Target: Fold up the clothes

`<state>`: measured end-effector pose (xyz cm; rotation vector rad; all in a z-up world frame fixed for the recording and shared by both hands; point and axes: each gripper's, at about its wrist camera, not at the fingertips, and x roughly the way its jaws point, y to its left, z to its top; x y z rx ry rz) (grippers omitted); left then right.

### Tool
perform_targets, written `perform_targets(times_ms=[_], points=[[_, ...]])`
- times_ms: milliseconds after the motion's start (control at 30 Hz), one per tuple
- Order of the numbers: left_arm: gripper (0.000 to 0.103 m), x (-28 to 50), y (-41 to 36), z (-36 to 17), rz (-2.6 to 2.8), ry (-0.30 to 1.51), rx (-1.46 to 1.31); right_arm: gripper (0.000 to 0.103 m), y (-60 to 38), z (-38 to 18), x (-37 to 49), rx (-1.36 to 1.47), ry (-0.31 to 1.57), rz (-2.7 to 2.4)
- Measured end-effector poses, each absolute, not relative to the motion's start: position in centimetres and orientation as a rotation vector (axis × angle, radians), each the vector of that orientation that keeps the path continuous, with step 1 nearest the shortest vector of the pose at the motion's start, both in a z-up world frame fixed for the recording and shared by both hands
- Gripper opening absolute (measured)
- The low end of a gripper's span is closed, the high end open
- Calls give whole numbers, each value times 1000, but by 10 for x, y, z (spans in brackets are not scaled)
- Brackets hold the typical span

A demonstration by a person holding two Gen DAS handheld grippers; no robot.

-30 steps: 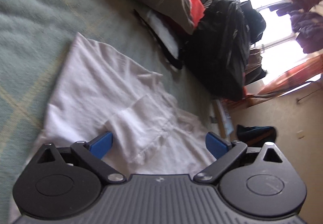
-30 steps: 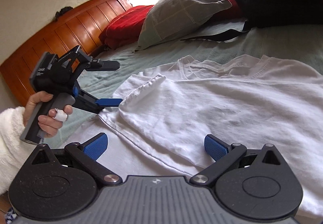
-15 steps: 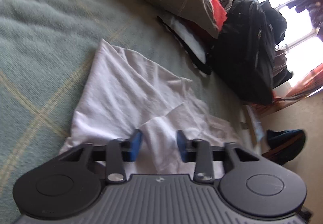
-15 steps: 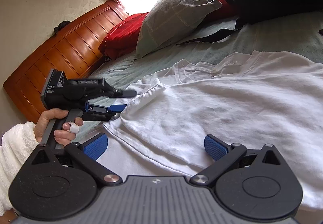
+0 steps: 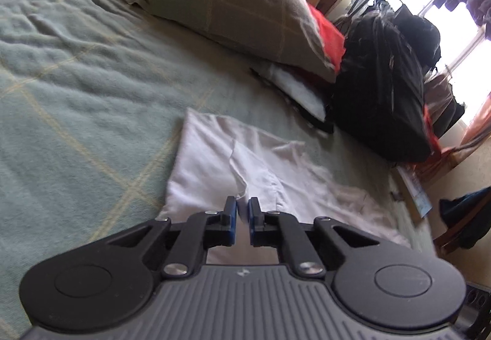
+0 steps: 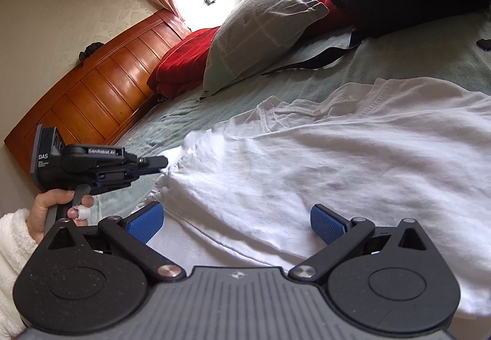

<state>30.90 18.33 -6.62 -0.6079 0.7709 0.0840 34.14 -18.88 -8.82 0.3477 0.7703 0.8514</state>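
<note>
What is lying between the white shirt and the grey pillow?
Only bare green blanket separates the white shirt from the grey pillow, in the left wrist view.

Left gripper [image 5: 242, 208] pinched (level); right gripper [image 6: 237, 218] spread.

The white cotton T-shirt [image 6: 322, 162] runs off the right wrist view's right edge and passes under the right gripper's dark grey ribbed body [image 6: 236, 303] — its hem is unseen. In the left wrist view, motion blur smears the bulky black backpack [image 5: 380, 88] — details unreadable.
</note>
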Motion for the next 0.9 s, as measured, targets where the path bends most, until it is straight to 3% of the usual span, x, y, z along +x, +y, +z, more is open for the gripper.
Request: perform_targets(times_ms=[100, 167, 233, 367, 533, 667, 800, 900], points=[[15, 306, 183, -62, 172, 780, -530, 103, -189, -88, 341, 347, 768, 846], [27, 301, 183, -54, 173, 759, -495, 103, -190, -87, 341, 346, 766, 842], [49, 305, 175, -47, 120, 746, -463, 103, -190, -87, 341, 338, 763, 844], [68, 327, 133, -42, -60, 753, -296, 103, -183, -86, 335, 264, 741, 837], [70, 346, 97, -77, -96, 815, -107, 103, -179, -84, 330, 201, 718, 826], [70, 329, 108, -72, -85, 796, -106, 103, -188, -71, 328, 201, 715, 783], [86, 318, 114, -57, -147, 720, -104, 103, -227, -37, 321, 175, 641, 681], [87, 328, 109, -63, -190, 741, -120, 103, -245, -34, 325, 159, 654, 607]])
